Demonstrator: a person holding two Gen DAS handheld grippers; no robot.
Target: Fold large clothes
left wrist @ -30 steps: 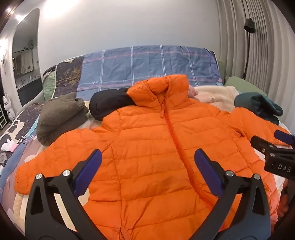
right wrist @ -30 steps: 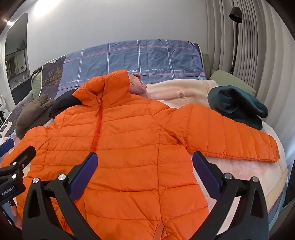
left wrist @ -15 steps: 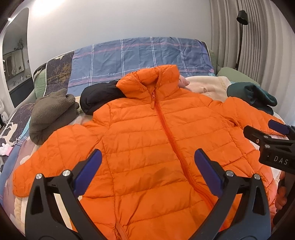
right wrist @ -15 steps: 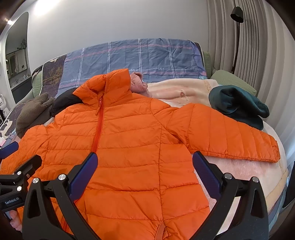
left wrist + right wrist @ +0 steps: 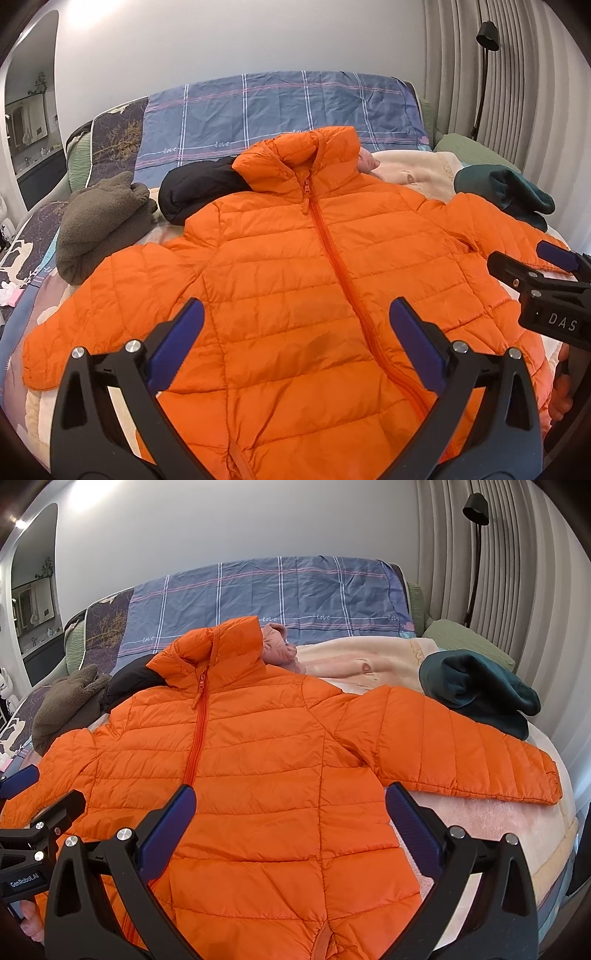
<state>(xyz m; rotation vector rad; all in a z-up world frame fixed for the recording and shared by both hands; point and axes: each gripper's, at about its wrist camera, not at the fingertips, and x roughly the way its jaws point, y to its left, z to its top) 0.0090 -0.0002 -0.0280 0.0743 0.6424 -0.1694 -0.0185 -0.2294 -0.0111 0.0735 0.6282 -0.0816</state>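
An orange puffer jacket [image 5: 303,266] lies flat and zipped on the bed, front up, collar far, both sleeves spread out; it also shows in the right wrist view [image 5: 258,760]. My left gripper [image 5: 295,332] is open and empty, held above the jacket's lower body near the zip. My right gripper [image 5: 290,818] is open and empty, above the jacket's right side, with the right sleeve [image 5: 461,753] stretched out beyond it. Each gripper shows at the edge of the other's view.
Around the jacket lie a brown fleece bundle [image 5: 99,221], a black garment [image 5: 199,188], a pink garment [image 5: 277,646] and a dark green bundle [image 5: 480,690]. A cream blanket [image 5: 369,661] covers the bed. Blue plaid bedding [image 5: 280,107] rises behind. A floor lamp [image 5: 474,528] stands right.
Both grippers have shifted a little over the jacket; the left view has swung so the jacket sits more centred. Both jaws stay open. The jacket has not moved.
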